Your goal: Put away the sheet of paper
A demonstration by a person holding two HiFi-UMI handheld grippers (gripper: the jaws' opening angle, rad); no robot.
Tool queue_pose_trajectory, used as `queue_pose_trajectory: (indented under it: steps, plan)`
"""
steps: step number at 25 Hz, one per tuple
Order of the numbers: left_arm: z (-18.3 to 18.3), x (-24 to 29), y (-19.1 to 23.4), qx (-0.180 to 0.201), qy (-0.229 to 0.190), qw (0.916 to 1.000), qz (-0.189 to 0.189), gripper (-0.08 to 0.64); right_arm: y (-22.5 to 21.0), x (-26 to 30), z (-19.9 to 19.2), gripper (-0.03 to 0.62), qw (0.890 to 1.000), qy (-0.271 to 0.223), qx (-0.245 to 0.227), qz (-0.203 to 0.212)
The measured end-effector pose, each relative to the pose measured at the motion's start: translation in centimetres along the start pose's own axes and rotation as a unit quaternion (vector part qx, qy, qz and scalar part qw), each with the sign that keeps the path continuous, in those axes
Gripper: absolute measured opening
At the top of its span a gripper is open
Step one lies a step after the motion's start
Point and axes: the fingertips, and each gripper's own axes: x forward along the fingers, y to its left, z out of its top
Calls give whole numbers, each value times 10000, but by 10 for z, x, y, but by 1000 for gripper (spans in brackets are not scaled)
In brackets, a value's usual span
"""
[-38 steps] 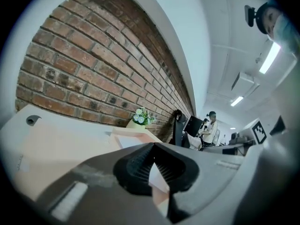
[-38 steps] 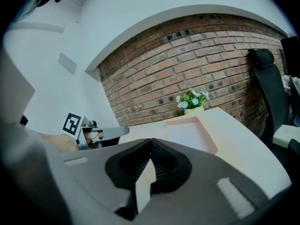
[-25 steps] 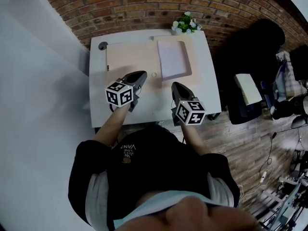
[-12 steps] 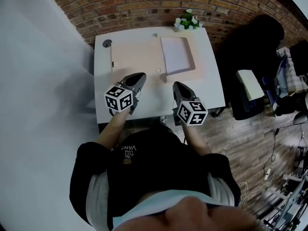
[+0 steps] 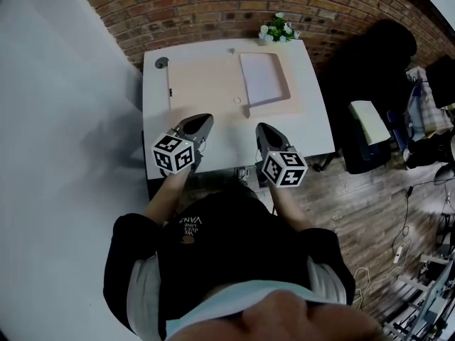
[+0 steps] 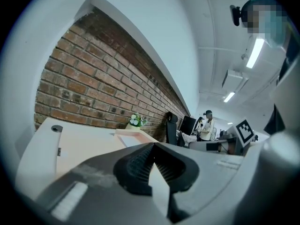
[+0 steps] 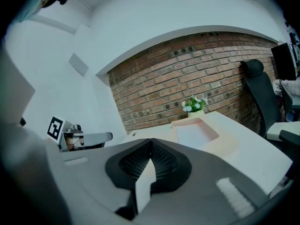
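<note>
1. A brick wall [image 5: 213, 9] is running along the far edge of the desk.
2. The white desk [image 5: 313, 130] is standing in front of me, its far edge against that wall.
3. A black chair [image 5: 377, 55] is standing beyond the desk's right edge.
4. A pale pink mat [image 5: 202, 84] is lying across the far half of the desk, reaching from near the left edge towards the right.
5. A shallow pink tray [image 5: 269, 104] is sitting at the mat's right end, near the desk's far right corner.
6. The sheet of paper [image 5: 259, 77] is lying flat inside that tray.
7. I am holding the left gripper [image 5: 201, 121] above the near edge of the desk, left of centre, its jaws clenched together with nothing between them.
8. I am holding the right gripper [image 5: 264, 128] above the near edge, right of centre and well apart from the left one, jaws likewise pressed together on nothing.
9. A small pot of white flowers [image 5: 279, 28] is standing at the far edge, just behind the tray.
10. A round grey grommet [image 5: 162, 63] is sitting in the far left corner.
</note>
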Motion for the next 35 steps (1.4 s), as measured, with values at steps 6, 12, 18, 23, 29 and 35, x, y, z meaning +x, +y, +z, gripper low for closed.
queue_pose_trajectory:
  steps: [6,12,18,23,29,35]
  plan:
    - [-5,-21,-1,-66,-26,10000,13,0,9,-7,-2,-2,10000,-23,-50,-14]
    - [-1,-39,-10,-64,-136,9998,-108,0,16,-14,-3,-3,9999,-71,-130,-35]
    - [-3,-58,-14,-78,-286,9995,-66,0,26,-18,-6,-3,9997,-130,-184,-25]
    - [-1,-69,-19,-42,-342,9993,-107,0,36,-18,-10,-3,9997,-146,-192,10]
    - [-4,-77,-24,81,-275,9995,-118,0,44,-21,-14,-3,9996,-131,-262,49]
    - [-12,-83,-28,100,-196,9997,-126,0,53,-23,-22,-3,9992,-57,-355,151]
